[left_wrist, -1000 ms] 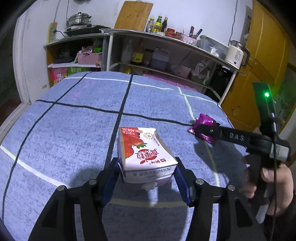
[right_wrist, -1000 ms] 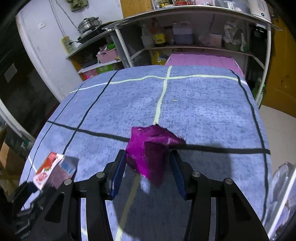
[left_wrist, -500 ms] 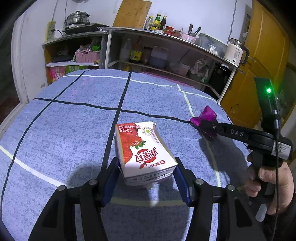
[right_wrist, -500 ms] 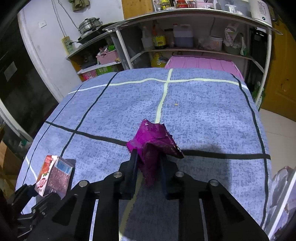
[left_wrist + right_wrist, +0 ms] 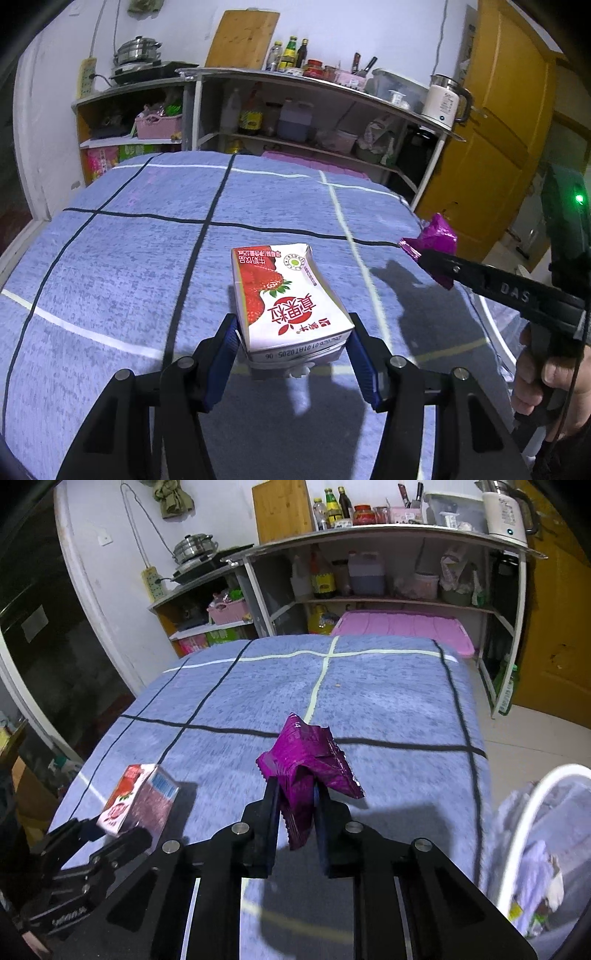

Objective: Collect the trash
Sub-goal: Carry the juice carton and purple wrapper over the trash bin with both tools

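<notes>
Now: milk carton clamped in L gripper, purple wrapper pinched tight in R gripper, both lifted off table; drop into bin still to do.

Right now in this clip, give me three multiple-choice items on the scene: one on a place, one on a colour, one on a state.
1. Where is the white-rimmed bin?
A. beside the table's right edge
B. on the shelf
C. under the kettle

2. What colour is the wrapper?
A. green
B. purple
C. yellow

3. What does the left hand-held gripper do with the strawberry milk carton?
A. has it clamped
B. hovers far above it
C. pushes it with shut jaws

Answers: 1 A, the rim shows just past the blue tablecloth on the right. 2 B, pinched in the right hand-held gripper. 3 A, both blue pads press the carton's sides.
</notes>
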The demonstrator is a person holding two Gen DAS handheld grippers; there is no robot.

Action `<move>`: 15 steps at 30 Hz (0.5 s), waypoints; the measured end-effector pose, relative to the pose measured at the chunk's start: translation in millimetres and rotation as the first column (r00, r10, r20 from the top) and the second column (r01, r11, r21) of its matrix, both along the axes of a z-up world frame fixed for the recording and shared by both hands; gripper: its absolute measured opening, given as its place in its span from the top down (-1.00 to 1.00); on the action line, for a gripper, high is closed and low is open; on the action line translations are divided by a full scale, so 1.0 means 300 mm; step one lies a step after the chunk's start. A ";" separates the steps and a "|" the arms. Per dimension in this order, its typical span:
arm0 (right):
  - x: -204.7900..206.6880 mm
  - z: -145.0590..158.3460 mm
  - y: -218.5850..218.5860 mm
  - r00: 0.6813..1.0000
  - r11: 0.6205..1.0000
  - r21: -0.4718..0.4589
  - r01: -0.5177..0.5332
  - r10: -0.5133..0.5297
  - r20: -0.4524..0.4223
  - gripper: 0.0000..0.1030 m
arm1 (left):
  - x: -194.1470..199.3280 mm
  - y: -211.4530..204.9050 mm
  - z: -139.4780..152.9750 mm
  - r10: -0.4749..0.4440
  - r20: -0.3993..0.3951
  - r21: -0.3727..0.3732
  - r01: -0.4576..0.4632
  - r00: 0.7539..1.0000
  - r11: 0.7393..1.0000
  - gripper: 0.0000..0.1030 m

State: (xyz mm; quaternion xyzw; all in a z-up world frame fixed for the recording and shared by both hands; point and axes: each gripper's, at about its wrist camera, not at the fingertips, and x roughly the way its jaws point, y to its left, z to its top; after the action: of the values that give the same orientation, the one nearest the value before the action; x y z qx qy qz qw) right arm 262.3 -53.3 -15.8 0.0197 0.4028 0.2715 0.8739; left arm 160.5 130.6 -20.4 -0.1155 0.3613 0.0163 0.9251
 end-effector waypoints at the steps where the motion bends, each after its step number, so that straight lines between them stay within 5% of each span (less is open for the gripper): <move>1: -0.019 0.006 -0.015 1.000 1.000 0.004 0.002 -0.002 0.004 0.65 | -0.011 -0.013 0.008 -0.006 0.004 0.001 0.006 1.000 1.000 -0.11; 15: -0.274 0.078 -0.205 0.997 0.999 0.026 0.040 -0.041 0.059 0.65 | -0.153 -0.218 0.107 -0.106 0.053 0.023 0.105 0.993 0.994 -0.11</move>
State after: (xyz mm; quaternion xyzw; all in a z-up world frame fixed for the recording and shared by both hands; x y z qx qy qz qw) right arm 180.0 -114.8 7.5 0.0307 0.3728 0.2593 0.8904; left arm 114.8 65.3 11.7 -0.0873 0.3417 -0.0320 0.9352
